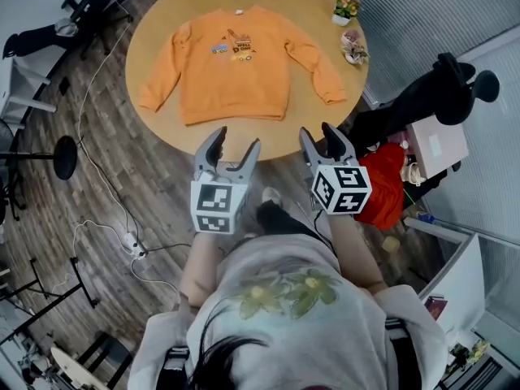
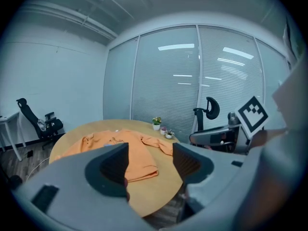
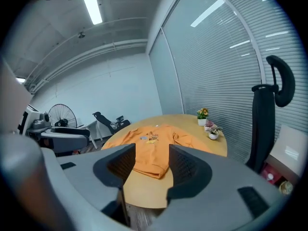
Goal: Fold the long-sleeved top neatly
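An orange long-sleeved top (image 1: 236, 67) lies spread face up on the round wooden table (image 1: 162, 120), with both sleeves angled outward and the hem toward me. My left gripper (image 1: 236, 146) hovers just off the table's near edge, below the hem, its jaws open and empty. To its right my right gripper (image 1: 318, 133) is also open and empty, short of the table edge. The left gripper view shows the top (image 2: 142, 155) beyond the left gripper (image 2: 150, 163). In the right gripper view the top (image 3: 154, 150) lies ahead of the right gripper (image 3: 150, 163).
Two small potted plants (image 1: 346, 8) (image 1: 354, 47) stand at the table's far right rim. A black office chair (image 1: 443, 88) and a red bag (image 1: 386, 187) are to the right. A power strip with cables (image 1: 134, 246) lies on the floor at left, near a black stool (image 1: 63, 157).
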`<state>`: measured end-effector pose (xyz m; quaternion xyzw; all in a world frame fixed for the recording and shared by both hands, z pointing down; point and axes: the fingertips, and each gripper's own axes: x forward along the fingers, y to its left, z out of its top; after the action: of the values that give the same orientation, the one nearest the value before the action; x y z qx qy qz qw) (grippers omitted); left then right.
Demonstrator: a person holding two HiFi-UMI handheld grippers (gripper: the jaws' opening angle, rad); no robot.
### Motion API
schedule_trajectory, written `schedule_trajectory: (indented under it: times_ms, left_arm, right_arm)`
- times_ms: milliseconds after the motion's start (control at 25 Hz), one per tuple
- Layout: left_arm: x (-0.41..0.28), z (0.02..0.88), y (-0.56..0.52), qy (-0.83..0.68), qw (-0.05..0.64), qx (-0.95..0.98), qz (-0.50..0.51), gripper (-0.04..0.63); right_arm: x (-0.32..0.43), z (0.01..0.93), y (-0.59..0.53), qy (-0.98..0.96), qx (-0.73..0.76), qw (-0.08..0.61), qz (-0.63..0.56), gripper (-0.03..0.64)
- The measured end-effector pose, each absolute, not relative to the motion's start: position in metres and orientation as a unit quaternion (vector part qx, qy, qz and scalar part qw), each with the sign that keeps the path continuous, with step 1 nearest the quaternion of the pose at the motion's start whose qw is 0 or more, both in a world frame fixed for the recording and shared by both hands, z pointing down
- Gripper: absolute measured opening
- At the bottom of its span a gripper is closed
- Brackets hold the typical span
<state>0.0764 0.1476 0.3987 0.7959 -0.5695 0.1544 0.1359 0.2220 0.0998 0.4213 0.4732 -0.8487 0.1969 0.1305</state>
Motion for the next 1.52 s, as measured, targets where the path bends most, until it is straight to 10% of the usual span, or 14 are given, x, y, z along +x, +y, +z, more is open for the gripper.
schedule_trajectory:
  times_ms: [1520]
  left_arm:
    - [0.098,0.488,0.052,-0.545,0.218,0.775,0.233,0.268]
  right_arm:
    - [0.352,0.662,-0.069,-0.582,0.664,0.173,0.436,0.174]
